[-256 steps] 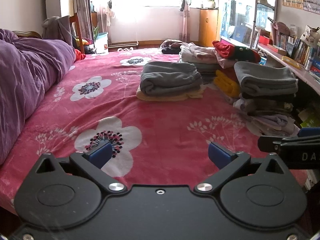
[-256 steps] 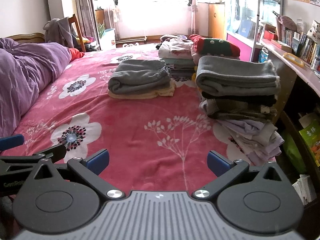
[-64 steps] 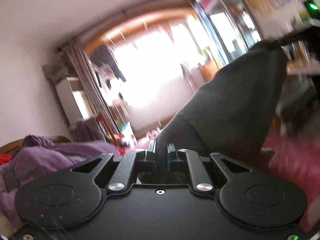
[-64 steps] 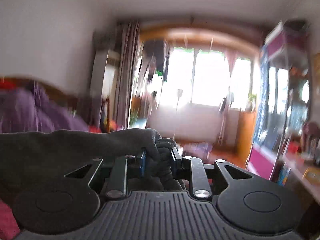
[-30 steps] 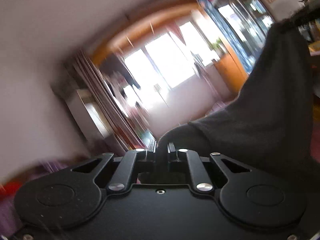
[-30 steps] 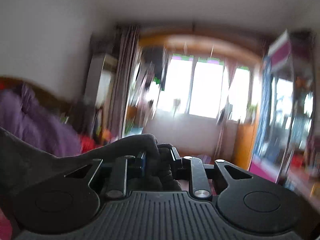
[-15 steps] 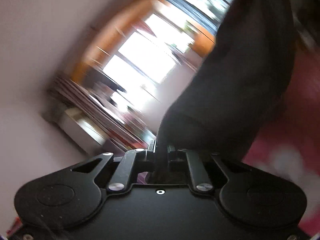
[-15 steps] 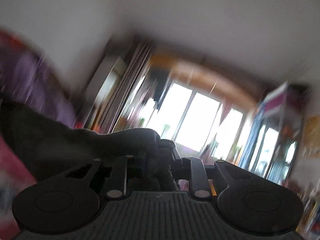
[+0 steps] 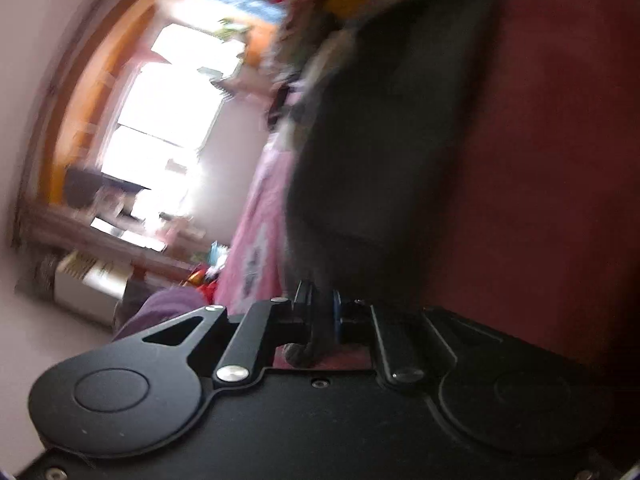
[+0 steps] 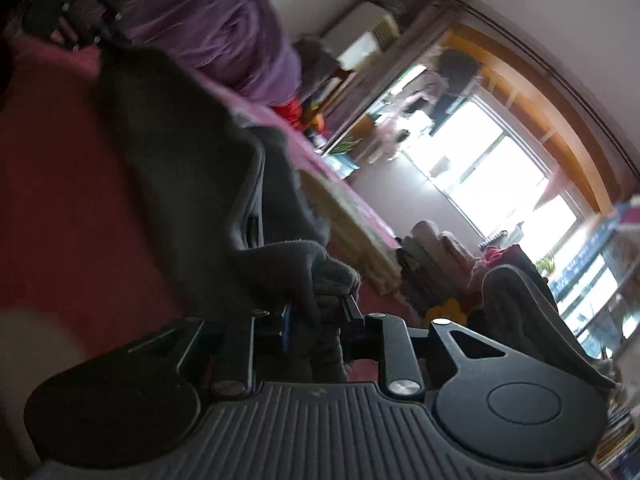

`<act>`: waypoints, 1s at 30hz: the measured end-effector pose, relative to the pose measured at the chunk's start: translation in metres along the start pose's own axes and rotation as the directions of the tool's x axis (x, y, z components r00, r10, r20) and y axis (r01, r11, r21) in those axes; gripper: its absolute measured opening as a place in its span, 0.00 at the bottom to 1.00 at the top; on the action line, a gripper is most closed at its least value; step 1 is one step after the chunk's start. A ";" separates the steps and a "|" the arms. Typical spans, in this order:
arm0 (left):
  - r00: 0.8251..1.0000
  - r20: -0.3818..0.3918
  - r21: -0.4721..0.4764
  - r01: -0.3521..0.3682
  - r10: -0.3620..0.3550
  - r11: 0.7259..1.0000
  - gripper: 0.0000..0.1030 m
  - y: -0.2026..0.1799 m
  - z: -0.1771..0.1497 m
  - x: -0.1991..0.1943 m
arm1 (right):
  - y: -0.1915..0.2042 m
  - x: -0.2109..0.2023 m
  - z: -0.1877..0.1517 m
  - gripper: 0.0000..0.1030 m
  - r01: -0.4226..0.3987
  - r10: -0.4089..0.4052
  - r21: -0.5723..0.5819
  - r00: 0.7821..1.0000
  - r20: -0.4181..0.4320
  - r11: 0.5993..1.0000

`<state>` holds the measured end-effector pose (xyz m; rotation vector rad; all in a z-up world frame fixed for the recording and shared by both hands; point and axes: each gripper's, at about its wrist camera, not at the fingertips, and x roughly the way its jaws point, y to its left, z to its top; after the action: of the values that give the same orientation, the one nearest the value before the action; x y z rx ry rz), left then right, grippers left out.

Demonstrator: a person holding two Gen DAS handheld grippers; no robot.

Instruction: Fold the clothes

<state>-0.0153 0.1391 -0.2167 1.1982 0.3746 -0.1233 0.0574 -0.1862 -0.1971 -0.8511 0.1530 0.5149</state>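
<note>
Grey garment (image 9: 384,128) stretches between both clamps: left gripper (image 9: 319,312) and right gripper (image 10: 314,326) each pinch a corner, cloth running ahead over the red bed (image 9: 552,160)

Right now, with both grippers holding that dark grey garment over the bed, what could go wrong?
1. The left gripper pinches only a thin edge of the dark grey garment; a quick swing could pull it free.
2. The right gripper holds a bunched wad, so the cloth may land creased on the red bedspread.
3. The folded stacks sit close by; the swinging cloth could brush and topple them.
</note>
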 end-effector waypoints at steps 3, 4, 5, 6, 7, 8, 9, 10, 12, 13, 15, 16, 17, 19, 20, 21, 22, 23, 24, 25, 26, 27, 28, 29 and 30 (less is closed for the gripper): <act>0.997 -0.023 0.052 0.073 -0.071 0.996 0.07 -0.019 -0.013 -0.013 | -0.003 -0.022 -0.008 0.25 -0.021 0.021 -0.001 0.998 -0.056 1.000; 0.994 -0.037 0.053 0.106 -0.104 0.993 0.08 -0.021 -0.017 -0.018 | -0.002 -0.027 -0.011 0.25 -0.019 0.018 -0.006 0.997 -0.075 1.000; 0.991 -0.052 0.033 0.129 -0.127 0.991 0.10 -0.019 -0.021 -0.023 | -0.002 -0.032 -0.015 0.26 -0.016 0.015 -0.011 0.996 -0.093 1.000; 0.987 -0.066 0.012 0.151 -0.150 0.988 0.11 -0.016 -0.024 -0.028 | -0.002 -0.037 -0.017 0.28 -0.011 0.009 -0.018 0.994 -0.110 1.000; 0.982 -0.080 -0.010 0.173 -0.173 0.985 0.10 -0.014 -0.028 -0.032 | -0.003 -0.043 -0.020 0.30 -0.009 0.007 -0.018 0.992 -0.123 1.000; 0.973 -0.092 -0.056 0.205 -0.210 0.977 0.10 -0.006 -0.031 -0.037 | -0.005 -0.048 -0.023 0.36 -0.009 0.007 -0.016 0.991 -0.133 1.000; 0.966 -0.104 -0.106 0.225 -0.236 0.969 0.11 0.001 -0.033 -0.040 | -0.007 -0.054 -0.026 0.44 -0.009 0.007 -0.014 0.990 -0.143 1.000; 0.958 -0.114 -0.157 0.244 -0.263 0.957 0.15 0.009 -0.036 -0.044 | -0.011 -0.059 -0.029 0.48 -0.008 0.008 -0.004 0.988 -0.153 1.000; 0.938 -0.110 -0.329 0.277 -0.328 0.903 0.32 0.032 -0.047 -0.053 | -0.019 -0.066 -0.036 0.55 -0.005 0.009 0.024 0.984 -0.179 1.000; 0.933 -0.100 -0.418 0.276 -0.346 0.866 0.44 0.045 -0.053 -0.054 | -0.025 -0.068 -0.039 0.56 -0.012 0.028 0.080 0.980 -0.197 0.997; 0.927 -0.055 -0.656 0.246 -0.370 0.714 0.45 0.077 -0.067 -0.053 | -0.042 -0.072 -0.045 0.56 -0.031 0.084 0.226 0.969 -0.230 0.974; 0.926 -0.030 -0.756 0.226 -0.377 0.614 0.48 0.093 -0.075 -0.052 | -0.053 -0.071 -0.046 0.56 -0.035 0.123 0.338 0.963 -0.241 0.940; 0.921 -0.005 -0.844 0.205 -0.390 0.495 0.48 0.103 -0.083 -0.045 | -0.066 -0.067 -0.047 0.56 -0.036 0.167 0.463 0.955 -0.245 0.886; 0.909 0.036 -0.956 0.153 -0.414 0.252 0.48 0.116 -0.092 -0.030 | -0.089 -0.055 -0.048 0.57 -0.040 0.264 0.710 0.942 -0.209 0.703; 0.903 0.053 -0.983 0.122 -0.427 0.136 0.48 0.119 -0.094 -0.020 | -0.100 -0.047 -0.049 0.57 -0.039 0.308 0.820 0.936 -0.170 0.572; 0.896 0.071 -0.996 0.088 -0.438 0.020 0.48 0.122 -0.095 -0.011 | -0.104 -0.038 -0.049 0.57 -0.037 0.335 0.876 0.931 -0.145 0.480; 0.890 0.074 -0.997 0.065 -0.449 -0.036 0.48 0.120 -0.093 -0.001 | -0.103 -0.030 -0.049 0.57 -0.032 0.355 0.912 0.926 -0.127 0.410; 0.884 0.079 -0.995 0.041 -0.460 -0.092 0.48 0.118 -0.090 0.008 | -0.103 -0.022 -0.050 0.58 -0.027 0.373 0.941 0.922 -0.107 0.337; 0.878 0.084 -0.989 0.016 -0.470 -0.146 0.48 0.116 -0.088 0.018 | -0.102 -0.014 -0.050 0.59 -0.021 0.390 0.965 0.917 -0.086 0.262; 0.874 0.071 -0.990 0.001 -0.480 -0.144 0.50 0.112 -0.081 0.028 | -0.100 -0.004 -0.047 0.61 -0.014 0.407 0.974 0.910 -0.082 0.227; 0.870 0.054 -0.992 -0.012 -0.490 -0.129 0.55 0.110 -0.074 0.034 | -0.097 0.008 -0.044 0.62 -0.008 0.425 0.977 0.901 -0.085 0.212; 0.862 0.032 -0.993 -0.028 -0.506 -0.111 0.55 0.109 -0.067 0.045 | -0.094 0.021 -0.040 0.63 -0.009 0.446 0.978 0.891 -0.087 0.208; 0.852 -0.003 -0.994 -0.061 -0.524 -0.092 0.55 0.105 -0.060 0.053 | -0.089 0.027 -0.035 0.63 -0.018 0.458 0.973 0.884 -0.093 0.231; 0.847 -0.019 -0.995 -0.070 -0.532 -0.076 0.49 0.103 -0.056 0.055 | -0.083 0.031 -0.030 0.59 -0.029 0.466 0.964 0.879 -0.101 0.264; 0.852 -0.021 -0.999 -0.038 -0.523 -0.022 0.35 0.102 -0.048 0.051 | -0.077 0.034 -0.024 0.37 -0.040 0.473 0.954 0.874 -0.110 0.297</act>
<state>0.0512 0.2262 -0.1588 -0.4239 0.8796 0.1041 0.1267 -0.2336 -0.1716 0.3047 0.9043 0.4559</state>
